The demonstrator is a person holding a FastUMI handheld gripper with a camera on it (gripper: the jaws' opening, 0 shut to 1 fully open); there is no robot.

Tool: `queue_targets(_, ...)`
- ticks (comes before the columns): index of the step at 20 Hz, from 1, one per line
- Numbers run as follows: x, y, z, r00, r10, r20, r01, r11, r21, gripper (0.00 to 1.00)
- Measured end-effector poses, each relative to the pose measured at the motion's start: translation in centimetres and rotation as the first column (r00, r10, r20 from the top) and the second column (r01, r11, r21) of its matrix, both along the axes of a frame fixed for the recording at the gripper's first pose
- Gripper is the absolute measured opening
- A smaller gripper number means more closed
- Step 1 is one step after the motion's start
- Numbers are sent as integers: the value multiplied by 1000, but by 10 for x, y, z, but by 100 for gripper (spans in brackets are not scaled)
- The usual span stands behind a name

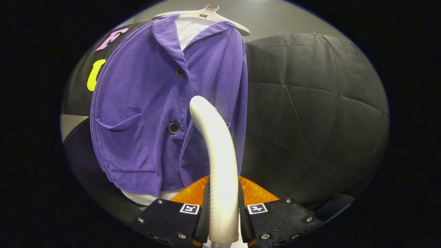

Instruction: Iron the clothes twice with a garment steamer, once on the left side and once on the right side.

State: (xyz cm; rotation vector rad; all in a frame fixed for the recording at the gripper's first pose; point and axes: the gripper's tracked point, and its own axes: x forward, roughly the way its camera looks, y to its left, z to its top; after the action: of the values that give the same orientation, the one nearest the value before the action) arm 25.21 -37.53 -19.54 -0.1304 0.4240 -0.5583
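Note:
A purple corduroy jacket (148, 113) hangs on a white hanger (206, 12) over a white shirt, in front of the booth's black wall. My gripper (223, 206) is shut on the white handle of the garment steamer (217, 155), which rises from between the fingers. The steamer's curved head points at the jacket's right front panel, just right of the lower button (173, 128). Whether the head touches the cloth I cannot tell. A patch pocket (120, 137) sits on the jacket's left panel.
Black quilted cloth (310, 113) covers the wall to the right of the jacket. A grey wall (275, 17) shows above it. The white shirt's hem (144, 198) hangs below the jacket, just ahead of the left finger.

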Motion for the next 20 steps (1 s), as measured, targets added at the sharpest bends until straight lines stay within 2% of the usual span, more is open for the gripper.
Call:
queue_targets(9,-13,23,-6,998,-61,21,61,998,20,36)
queue_targets(12,-27,47,-34,996,-69,-49,72,996,55,36)
queue_targets(16,-38,88,-53,994,-2,-110,13,995,100,36)
queue_targets(20,-60,126,-36,989,118,-86,-107,987,123,36)
